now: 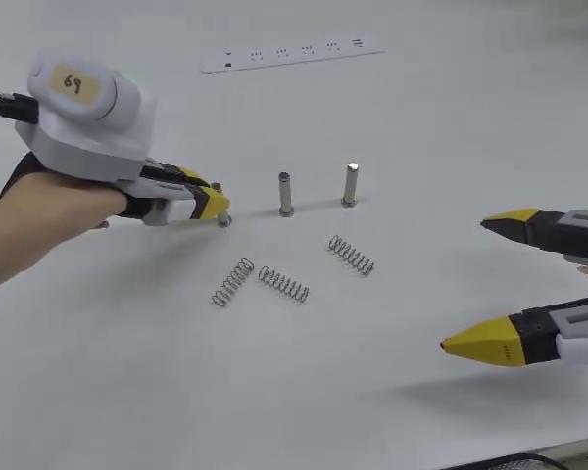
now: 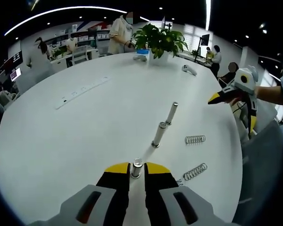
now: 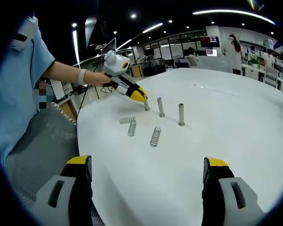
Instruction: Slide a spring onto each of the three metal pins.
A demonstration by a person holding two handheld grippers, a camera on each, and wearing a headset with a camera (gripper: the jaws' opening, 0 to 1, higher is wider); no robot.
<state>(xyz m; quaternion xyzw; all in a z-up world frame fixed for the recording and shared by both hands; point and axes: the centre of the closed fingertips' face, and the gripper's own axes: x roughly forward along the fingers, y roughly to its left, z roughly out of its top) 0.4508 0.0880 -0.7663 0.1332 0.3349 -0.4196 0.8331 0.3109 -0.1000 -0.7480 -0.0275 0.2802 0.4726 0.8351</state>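
While white table (image 1: 127,392) carries everything, left gripper (image 1: 219,204) jaws pinch narrow on left pin (image 2: 137,167), 9 o'clock end of row. Right gripper (image 1: 465,284) hangs wide, empty, at 3 o'clock, well apart. Power strip (image 1: 292,54) at 12 o'clock. Middle pin (image 1: 285,194), right pin (image 1: 350,184) upright, bare. Left spring (image 1: 233,282), middle spring (image 1: 283,284), right spring (image 1: 351,255) lie loose at 6 o'clock of pins.

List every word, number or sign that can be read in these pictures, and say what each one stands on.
"69": handwritten on a pale yellow sticker on top of the left gripper, whose jaws are shut on the end pin.
Power strip: small marks beside its sockets, too small to read.
Wall screen in the background: blurred, unreadable.
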